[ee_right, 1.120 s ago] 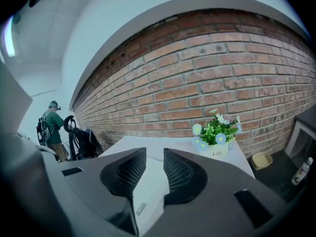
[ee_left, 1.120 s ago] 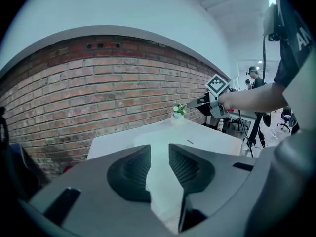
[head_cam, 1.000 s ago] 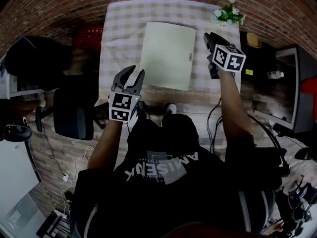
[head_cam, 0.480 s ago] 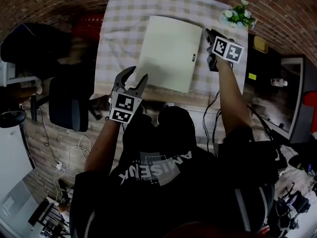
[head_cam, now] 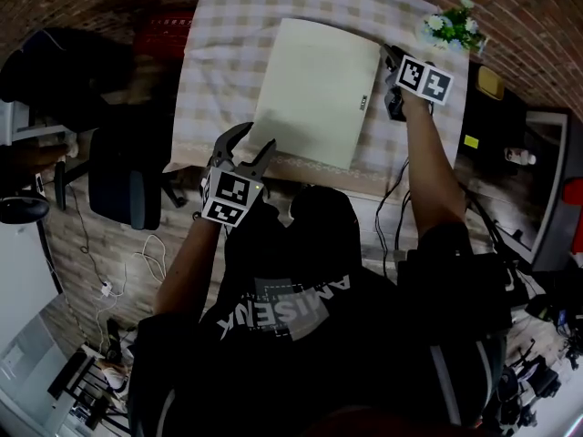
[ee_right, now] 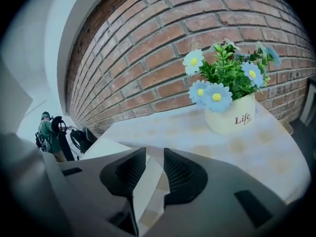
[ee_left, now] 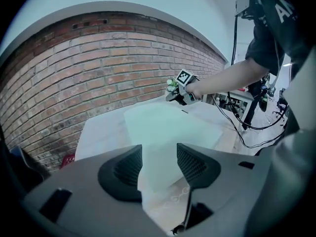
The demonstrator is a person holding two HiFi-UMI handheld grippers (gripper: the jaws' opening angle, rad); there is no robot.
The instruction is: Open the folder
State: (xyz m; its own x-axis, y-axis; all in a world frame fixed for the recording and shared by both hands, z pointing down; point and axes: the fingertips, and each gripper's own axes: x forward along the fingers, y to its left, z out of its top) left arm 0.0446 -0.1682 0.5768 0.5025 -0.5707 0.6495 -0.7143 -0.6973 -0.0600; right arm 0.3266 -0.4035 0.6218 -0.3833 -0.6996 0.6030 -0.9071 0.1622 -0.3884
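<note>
A closed cream folder [head_cam: 314, 89] lies flat on the checked tablecloth [head_cam: 223, 44], and also shows in the left gripper view [ee_left: 168, 125]. My left gripper [head_cam: 250, 144] hovers at the table's front edge, just short of the folder's near left corner. Its jaws are opening and the corner shows past the gap [ee_left: 159, 162], untouched. My right gripper [head_cam: 390, 57] sits at the folder's far right edge. It stands open, and a pale strip of the folder's edge [ee_right: 140, 194] shows between its jaws [ee_right: 154, 169] without being pinched.
A white pot of blue flowers [ee_right: 231, 113] stands on the table's far right corner [head_cam: 449, 27], close behind the right gripper. An office chair [head_cam: 127, 185] and a red crate [head_cam: 164, 35] are left of the table. Cables [head_cam: 392, 217] hang at the right.
Both grippers have come down towards the table. The left jaws have spread wider near the front edge. The right gripper has closed in on the folder's right edge.
</note>
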